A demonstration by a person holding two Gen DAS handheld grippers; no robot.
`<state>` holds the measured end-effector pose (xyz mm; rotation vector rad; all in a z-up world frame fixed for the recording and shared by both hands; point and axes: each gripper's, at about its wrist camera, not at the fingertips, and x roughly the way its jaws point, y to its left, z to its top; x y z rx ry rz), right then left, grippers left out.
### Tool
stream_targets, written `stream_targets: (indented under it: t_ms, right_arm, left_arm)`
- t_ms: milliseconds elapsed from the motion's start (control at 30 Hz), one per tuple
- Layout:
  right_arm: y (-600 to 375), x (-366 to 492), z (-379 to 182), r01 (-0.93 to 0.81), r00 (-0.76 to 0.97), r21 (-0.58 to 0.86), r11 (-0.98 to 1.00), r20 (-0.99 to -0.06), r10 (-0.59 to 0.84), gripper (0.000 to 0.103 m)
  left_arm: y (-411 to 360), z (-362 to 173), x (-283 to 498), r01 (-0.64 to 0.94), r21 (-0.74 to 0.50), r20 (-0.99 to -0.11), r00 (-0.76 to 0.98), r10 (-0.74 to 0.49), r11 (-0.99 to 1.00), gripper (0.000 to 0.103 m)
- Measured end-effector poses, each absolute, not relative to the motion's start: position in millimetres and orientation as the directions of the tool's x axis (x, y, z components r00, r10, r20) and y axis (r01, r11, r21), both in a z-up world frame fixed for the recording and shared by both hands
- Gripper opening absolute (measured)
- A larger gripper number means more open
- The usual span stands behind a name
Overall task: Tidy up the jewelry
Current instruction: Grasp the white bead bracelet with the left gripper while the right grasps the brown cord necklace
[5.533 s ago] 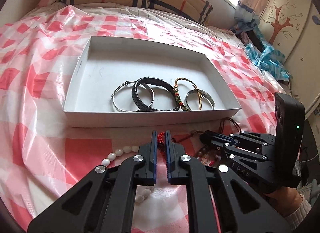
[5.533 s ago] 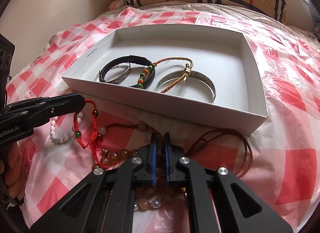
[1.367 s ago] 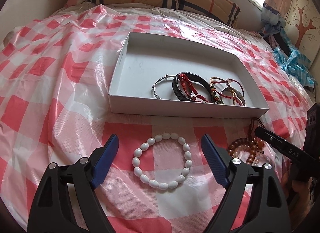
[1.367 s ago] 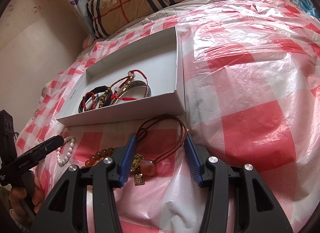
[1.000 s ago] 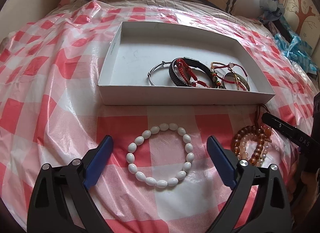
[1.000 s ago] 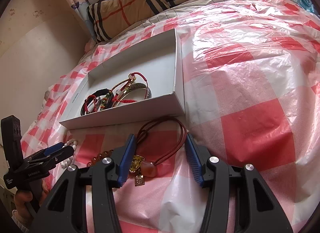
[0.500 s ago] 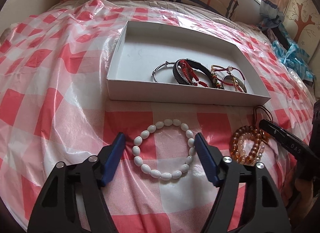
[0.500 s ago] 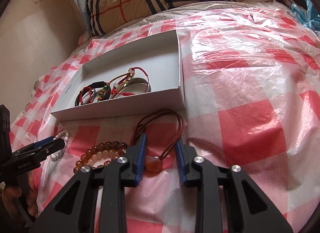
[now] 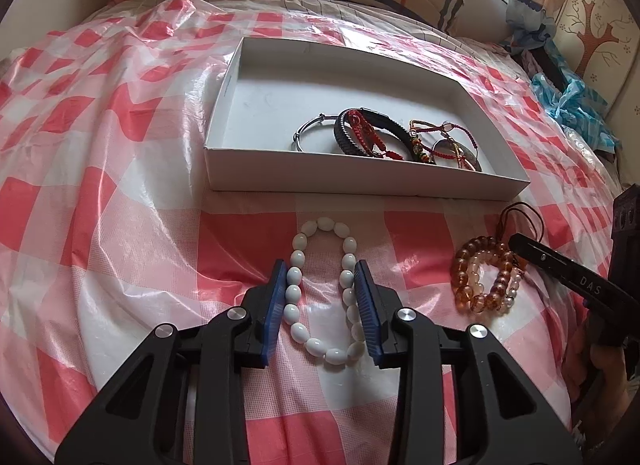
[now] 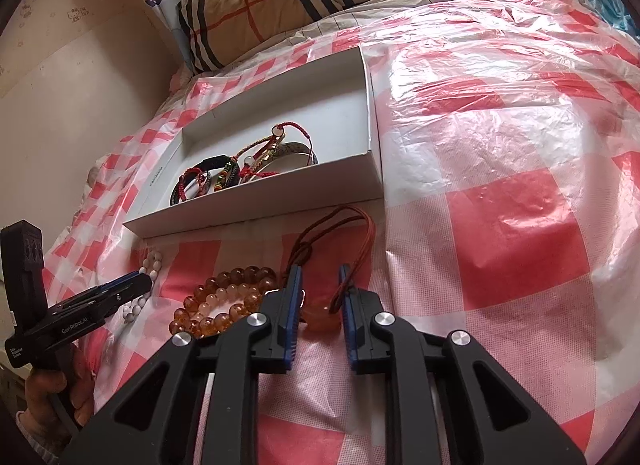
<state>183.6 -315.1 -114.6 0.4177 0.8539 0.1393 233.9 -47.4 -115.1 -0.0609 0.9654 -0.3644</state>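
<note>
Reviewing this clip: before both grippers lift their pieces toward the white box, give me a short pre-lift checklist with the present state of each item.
1. Left gripper straddles the white bead bracelet, pads touching both sides: ok.
2. Left grip fully closed on the beads: not ok, the loop is squeezed narrow but a gap remains.
3. Right gripper is around the orange pendant of the brown cord necklace: ok.
4. Right grip firm on the pendant: cannot tell, contact is hidden.
5. Amber bead bracelet free of the right fingers: cannot tell, it lies very close.
6. White box has bare floor for more pieces: ok.
</note>
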Motion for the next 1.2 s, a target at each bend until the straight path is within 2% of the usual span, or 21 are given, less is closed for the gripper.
stream_targets:
  t_ms: [100,167,233,333,467,567,867,1000,1133,1200]
  right_arm:
    - [-316,182,-114,0.048,0.659,0.418,0.907,-0.696,0.286,0.026]
    - [-317,181,-113,0.052,0.663,0.422,0.905,-0.692,0.285,0.026]
    - [-319,179,-112,0.057,0.674,0.423,0.905,-0.685,0.277,0.026]
    - [-321,177,-110,0.059,0.687,0.432,0.900,-0.672,0.278,0.017]
    - [-322,179,-112,0.060,0.679,0.442,0.895,-0.676,0.289,0.017]
    - [-325,181,-115,0.064,0.667,0.462,0.885,-0.679,0.306,0.020]
    - [-325,180,-114,0.058,0.672,0.470,0.881,-0.670,0.314,0.020]
    - [-326,178,-112,0.055,0.683,0.474,0.879,-0.660,0.314,0.020]
    - [-327,176,-112,0.053,0.690,0.478,0.877,-0.652,0.314,0.019]
    - [-327,176,-111,0.052,0.694,0.478,0.877,-0.648,0.312,0.019]
  left_arm:
    - [-47,-115,234,0.276,-0.211,-0.790,0.516,-0.330,0.938,0.031]
    - [-45,-115,234,0.273,-0.224,-0.787,0.515,-0.339,0.935,0.019]
    - [-43,-115,234,0.270,-0.235,-0.784,0.515,-0.346,0.934,0.013]
    - [-44,-115,232,0.275,-0.234,-0.783,0.515,-0.348,0.933,0.007]
    - [-45,-116,234,0.280,-0.236,-0.791,0.501,-0.351,0.931,0.008]
    - [-46,-119,236,0.291,-0.248,-0.796,0.482,-0.366,0.924,0.016]
    - [-43,-120,236,0.309,-0.321,-0.774,0.459,-0.436,0.895,0.027]
    - [-41,-121,235,0.300,-0.335,-0.766,0.465,-0.443,0.893,0.027]
    - [-33,-123,236,0.269,-0.358,-0.758,0.476,-0.446,0.894,0.013]
    - [-32,-123,237,0.266,-0.363,-0.754,0.478,-0.450,0.893,0.012]
